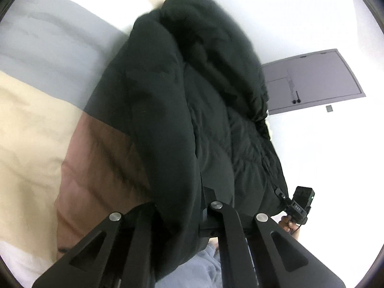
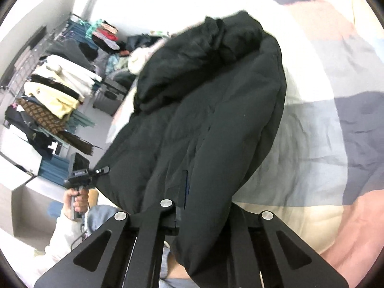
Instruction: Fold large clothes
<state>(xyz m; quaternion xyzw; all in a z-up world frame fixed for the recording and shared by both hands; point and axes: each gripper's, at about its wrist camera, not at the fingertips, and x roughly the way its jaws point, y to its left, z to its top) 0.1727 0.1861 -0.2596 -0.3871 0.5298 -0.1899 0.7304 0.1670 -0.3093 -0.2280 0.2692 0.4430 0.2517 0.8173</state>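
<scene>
A large black padded jacket (image 1: pixel 172 110) hangs lifted above the bed and fills the middle of both views (image 2: pixel 211 124). My left gripper (image 1: pixel 189 206) is shut on the jacket's near edge; the cloth drapes over its fingers and hides the tips. My right gripper (image 2: pixel 204 208) is shut on the same edge a little way along, its tips also buried in cloth. Each gripper shows in the other's view, the right one at the jacket's lower right (image 1: pixel 300 206), the left one at its lower left (image 2: pixel 81 180). The jacket's far end is bunched and rests toward the bed.
The bed's patchwork cover (image 2: pixel 324 124) of cream, grey, navy and pink panels lies under the jacket, and shows too in the left wrist view (image 1: pixel 36 132). A clothes rack (image 2: pixel 55 84) full of garments stands at left, with a suitcase (image 2: pixel 110 96) beside it. A grey door (image 1: pixel 314 79) is in the white wall.
</scene>
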